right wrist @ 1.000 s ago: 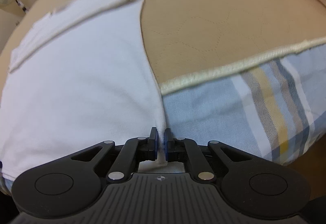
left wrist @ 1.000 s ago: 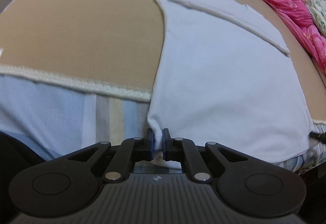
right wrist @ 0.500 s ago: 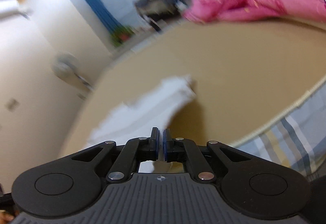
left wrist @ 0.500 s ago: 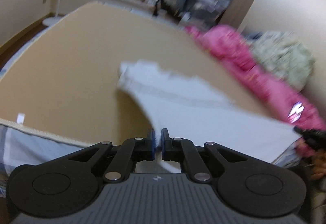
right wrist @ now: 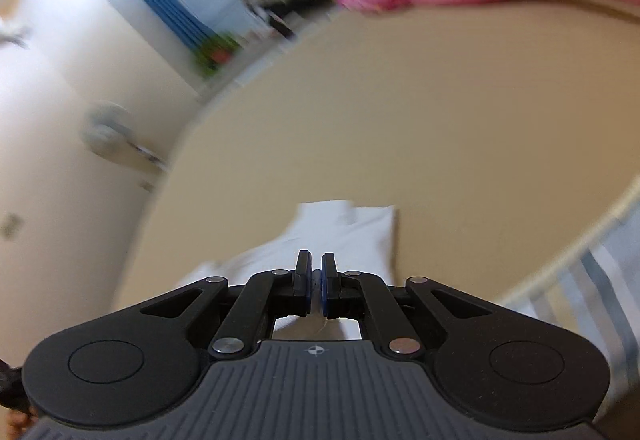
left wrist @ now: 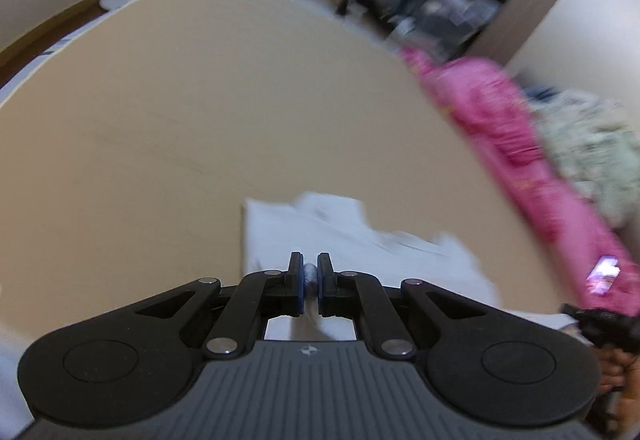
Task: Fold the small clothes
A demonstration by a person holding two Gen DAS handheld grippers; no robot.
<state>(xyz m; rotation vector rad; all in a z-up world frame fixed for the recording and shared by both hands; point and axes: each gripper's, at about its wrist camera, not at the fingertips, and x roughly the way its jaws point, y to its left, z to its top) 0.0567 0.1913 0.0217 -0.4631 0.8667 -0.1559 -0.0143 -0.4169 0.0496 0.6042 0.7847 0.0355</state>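
Note:
A small white garment (left wrist: 360, 240) lies on the tan bed cover (left wrist: 160, 139). My left gripper (left wrist: 309, 276) is shut on its near hem, with white cloth pinched between the blue pads. The garment's far part shows beyond the fingers. In the right wrist view the same white garment (right wrist: 352, 232) runs away from my right gripper (right wrist: 316, 276), which is shut on its other hem corner. Both grippers hold the hem lifted above the bed. The cloth under the grippers is hidden by them.
A pink quilt (left wrist: 500, 127) and a pale floral blanket (left wrist: 592, 143) lie along the bed's right side. A phone (left wrist: 602, 274) rests on the pink quilt. The striped sheet edge (right wrist: 600, 280) shows at right. A standing fan (right wrist: 108, 127) is by the wall.
Both grippers have lifted the garment's hem and carried it forward over the garment. The views have tilted up from the bed edge toward the room, and less white cloth shows ahead.

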